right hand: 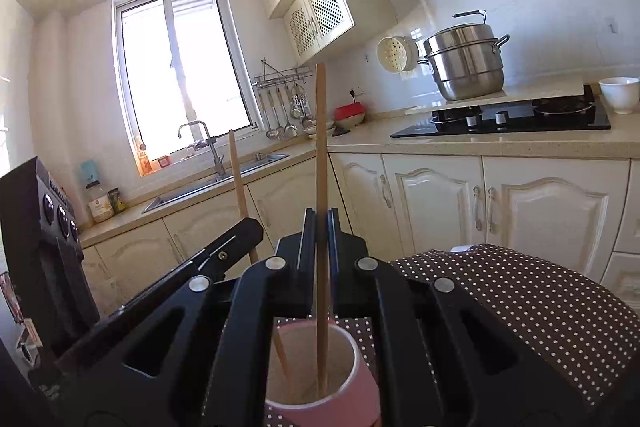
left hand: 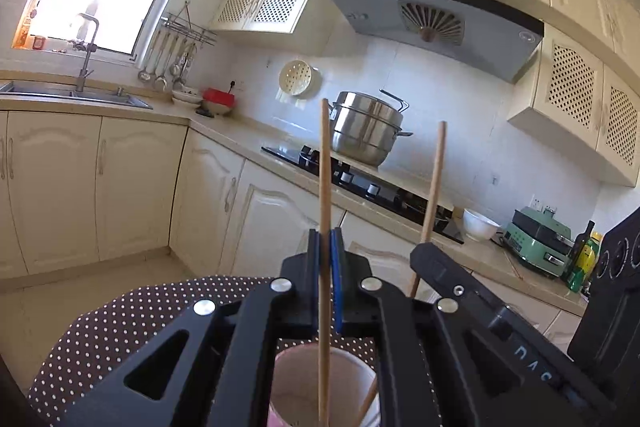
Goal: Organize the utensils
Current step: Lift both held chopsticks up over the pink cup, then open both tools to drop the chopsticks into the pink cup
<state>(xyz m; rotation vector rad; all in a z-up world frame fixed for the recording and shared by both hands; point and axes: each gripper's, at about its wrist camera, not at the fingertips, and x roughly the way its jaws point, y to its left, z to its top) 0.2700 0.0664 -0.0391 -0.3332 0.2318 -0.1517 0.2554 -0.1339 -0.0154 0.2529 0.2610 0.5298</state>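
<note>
while each gripper pinches one wooden chopstick upright, both lower ends dip into the pink cup [right hand: 320, 379] at 6 o'clock on the polka-dot tablecloth [right hand: 520, 307]. left gripper [left hand: 325, 247] is clamped on its chopstick [left hand: 325, 167]; right gripper [right hand: 321, 227] is clamped on the other chopstick [right hand: 320, 147]. a steel steamer pot [left hand: 366, 127] sits at 12 o'clock.

Left tongs [left hand: 325, 247] clamped on upright wooden chopstick [left hand: 325, 163], lower end inside pink cup [left hand: 320, 383]. Cup standing on polka-dot table [left hand: 120, 327], directly below tongs. Right tongs [left hand: 430, 259] just right of cup, closed on second chopstick [left hand: 434, 183], tilted, tip also entering cup.
</note>
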